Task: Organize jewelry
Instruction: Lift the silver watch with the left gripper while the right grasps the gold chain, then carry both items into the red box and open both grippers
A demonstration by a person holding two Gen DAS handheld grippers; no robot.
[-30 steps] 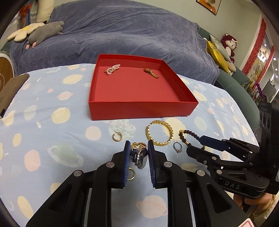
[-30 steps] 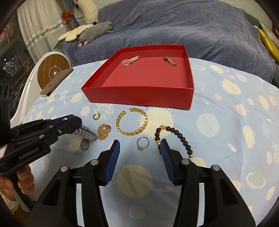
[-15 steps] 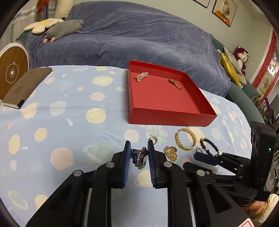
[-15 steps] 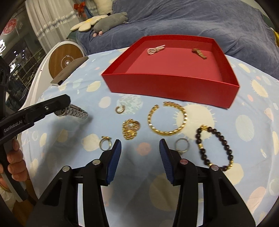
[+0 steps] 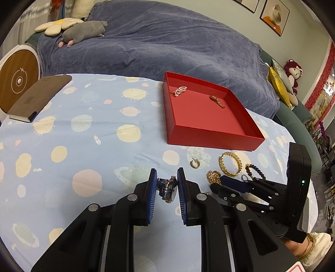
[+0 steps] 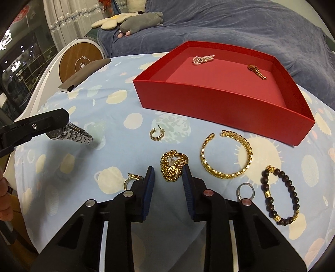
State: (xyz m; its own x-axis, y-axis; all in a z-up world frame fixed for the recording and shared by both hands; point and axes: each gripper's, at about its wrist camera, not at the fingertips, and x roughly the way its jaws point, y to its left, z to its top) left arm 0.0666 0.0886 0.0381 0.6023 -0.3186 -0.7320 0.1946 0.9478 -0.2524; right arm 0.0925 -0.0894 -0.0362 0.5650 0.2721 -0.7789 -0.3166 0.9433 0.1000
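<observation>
Left gripper [image 5: 166, 189] fingers clamped on silver link-band wristwatch [image 5: 167, 188], held above blue spotted surface [image 5: 83, 136]. Right gripper [image 6: 168, 184] fingers narrow, empty (gold pendant just beyond). Best carried level toward shallow red cardboard box [image 5: 209, 135] at 1 o'clock, clearing the near wall before release.

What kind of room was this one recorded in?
Most likely a home living room or bedroom: a blue blanket covers a sofa or bed behind the table, with plush toys on it and framed pictures on the wall.
</observation>
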